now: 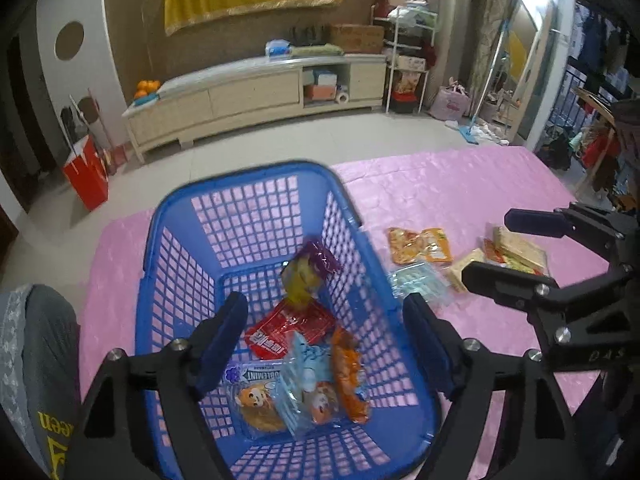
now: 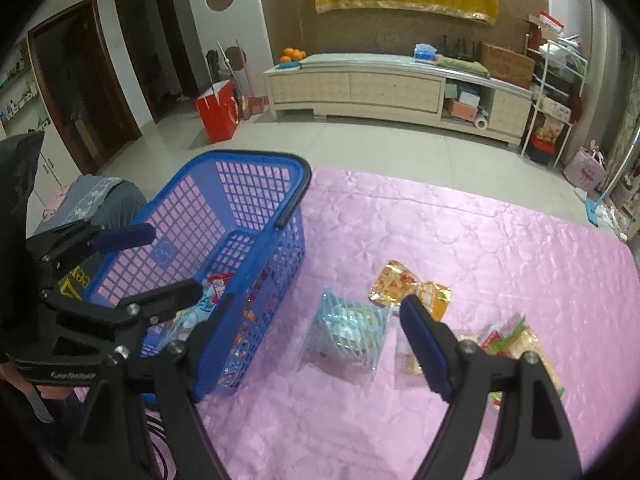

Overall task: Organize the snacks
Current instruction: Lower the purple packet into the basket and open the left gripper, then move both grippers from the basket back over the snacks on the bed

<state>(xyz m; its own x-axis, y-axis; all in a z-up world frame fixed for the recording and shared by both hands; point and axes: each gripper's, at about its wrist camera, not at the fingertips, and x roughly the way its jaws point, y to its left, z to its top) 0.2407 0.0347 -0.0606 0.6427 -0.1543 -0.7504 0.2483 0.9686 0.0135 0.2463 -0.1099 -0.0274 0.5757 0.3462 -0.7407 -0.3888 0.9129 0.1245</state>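
Pink quilted cloth [image 2: 460,240] covers my table. On it stands the blue basket [image 1: 256,184], already holding a red packet [image 1: 288,330], a "DOUBLEMINT" pack [image 1: 256,376] and lion-print snacks [image 1: 260,408]. My left gripper [image 1: 324,344] hangs over it, jaws wide, nothing between them. My right gripper [image 2: 316,344], jaws wide and empty, hovers above a clear blue packet [image 2: 348,330]; orange packets [image 2: 408,288] lie beyond it.

"DOUBLEMINT" is printed on a packet [image 1: 256,376] in the blue basket [image 1: 240,184].
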